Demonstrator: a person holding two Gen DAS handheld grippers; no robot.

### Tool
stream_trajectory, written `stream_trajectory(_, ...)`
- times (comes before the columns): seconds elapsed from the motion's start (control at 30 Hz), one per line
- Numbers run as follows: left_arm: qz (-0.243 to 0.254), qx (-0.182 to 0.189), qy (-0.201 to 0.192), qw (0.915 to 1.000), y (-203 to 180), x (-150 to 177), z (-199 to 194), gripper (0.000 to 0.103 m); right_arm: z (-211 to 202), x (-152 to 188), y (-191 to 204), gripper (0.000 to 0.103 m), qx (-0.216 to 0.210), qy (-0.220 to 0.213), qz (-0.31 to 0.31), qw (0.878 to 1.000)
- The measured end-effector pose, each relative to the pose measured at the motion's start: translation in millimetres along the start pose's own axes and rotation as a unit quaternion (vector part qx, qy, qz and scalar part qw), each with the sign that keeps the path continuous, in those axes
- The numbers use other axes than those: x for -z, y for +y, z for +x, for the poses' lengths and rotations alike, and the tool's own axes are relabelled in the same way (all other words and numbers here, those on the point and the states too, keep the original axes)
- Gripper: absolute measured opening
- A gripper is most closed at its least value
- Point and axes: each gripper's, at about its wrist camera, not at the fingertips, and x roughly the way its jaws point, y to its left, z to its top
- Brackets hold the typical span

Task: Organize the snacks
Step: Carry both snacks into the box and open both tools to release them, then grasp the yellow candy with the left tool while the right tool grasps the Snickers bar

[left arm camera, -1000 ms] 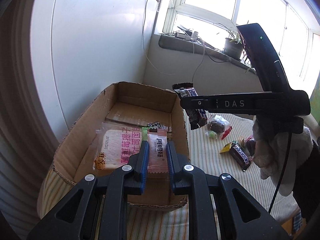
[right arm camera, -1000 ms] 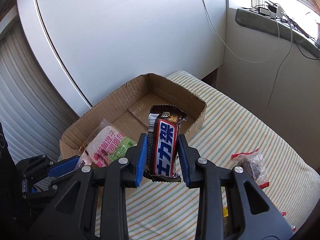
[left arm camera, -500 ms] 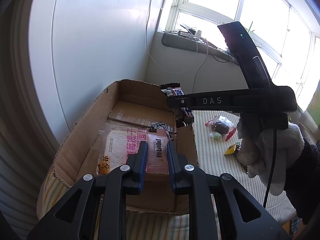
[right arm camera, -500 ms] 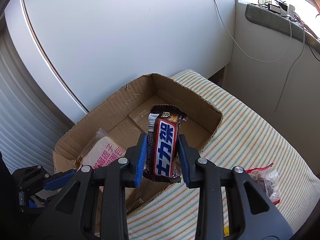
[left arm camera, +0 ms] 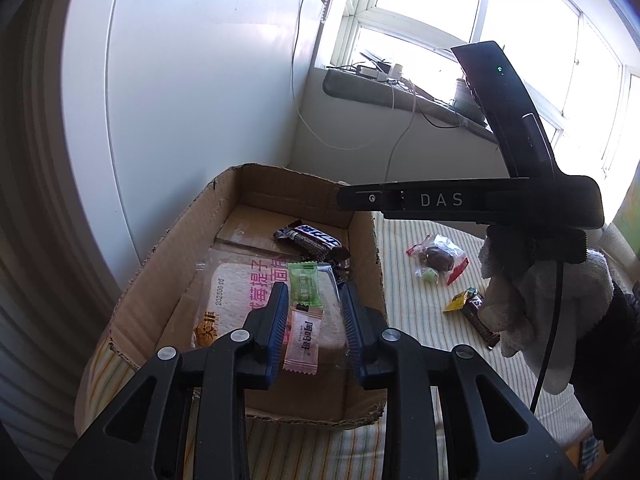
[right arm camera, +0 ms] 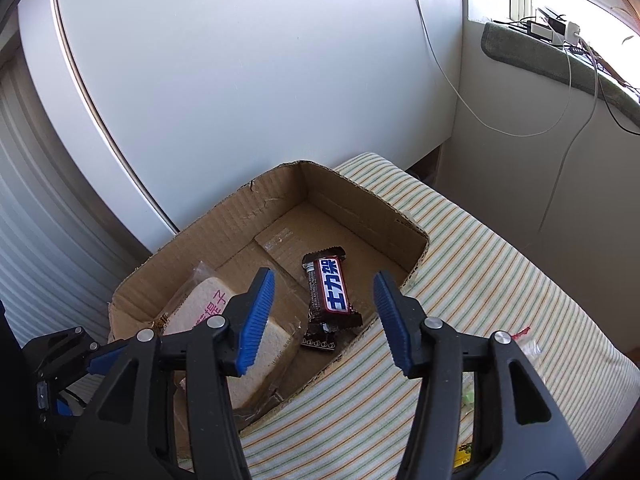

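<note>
both grippers hover over a cardboard box [right arm camera: 224,228] on a striped cloth [right arm camera: 500,280], white wall and bright window behind. right gripper [right arm camera: 324,316], pinching the chocolate bar [right arm camera: 330,290] a second ago, is opening; the bar now lies in the box. left gripper [left arm camera: 314,326] is opening too, its pink sachet [left arm camera: 304,336] free on the bread pack [left arm camera: 232,300]. a gloved hand [left arm camera: 532,304] angles the right gripper down.

A rough corrugated cardboard box [right arm camera: 224,236] sits on striped cloth [right arm camera: 480,280], holding glossy plastic-wrapped chocolate bar [right arm camera: 330,290].
</note>
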Motion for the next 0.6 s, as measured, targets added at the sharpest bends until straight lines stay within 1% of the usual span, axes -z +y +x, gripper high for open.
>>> stream_trajectory(0.1,0.004,0.001,-0.002,1.0,-5,0,-3,0.027,-11,3,-2,0.064,0.007,-0.008,0.002,1.0)
stream_trajectory(0.2,0.007,0.005,-0.004,1.0,-10,0,-7,0.032,-23,7,-5,0.066,0.012,-0.015,0.005,1.0)
stream_trajectory(0.23,0.008,0.006,-0.004,0.9999,-12,0,-7,0.035,-27,9,-7,0.067,0.014,-0.017,0.006,1.0)
stream_trajectory(0.3,0.01,0.007,-0.006,0.9999,-16,1,-9,0.041,-35,13,-8,0.075,0.015,-0.021,0.007,1.0)
stream_trajectory(0.33,0.009,0.008,-0.006,0.9999,-17,1,-10,0.047,-38,15,-9,0.076,0.018,-0.023,0.007,1.0)
stream_trajectory(0.37,0.008,0.01,-0.006,0.9999,-19,1,-11,0.051,-41,18,-10,0.078,0.021,-0.026,0.007,0.999)
stream_trajectory(0.43,0.01,0.014,-0.004,0.9998,-23,3,-12,0.053,-49,24,-13,0.081,0.025,-0.029,0.01,0.999)
stream_trajectory(0.53,0.014,0.016,0.0,0.9998,-31,4,-12,0.066,-60,34,-21,0.085,0.03,-0.032,0.02,0.999)
stream_trajectory(0.6,0.013,0.019,0.003,0.9997,-36,6,-11,0.066,-70,41,-28,0.089,0.036,-0.036,0.029,0.998)
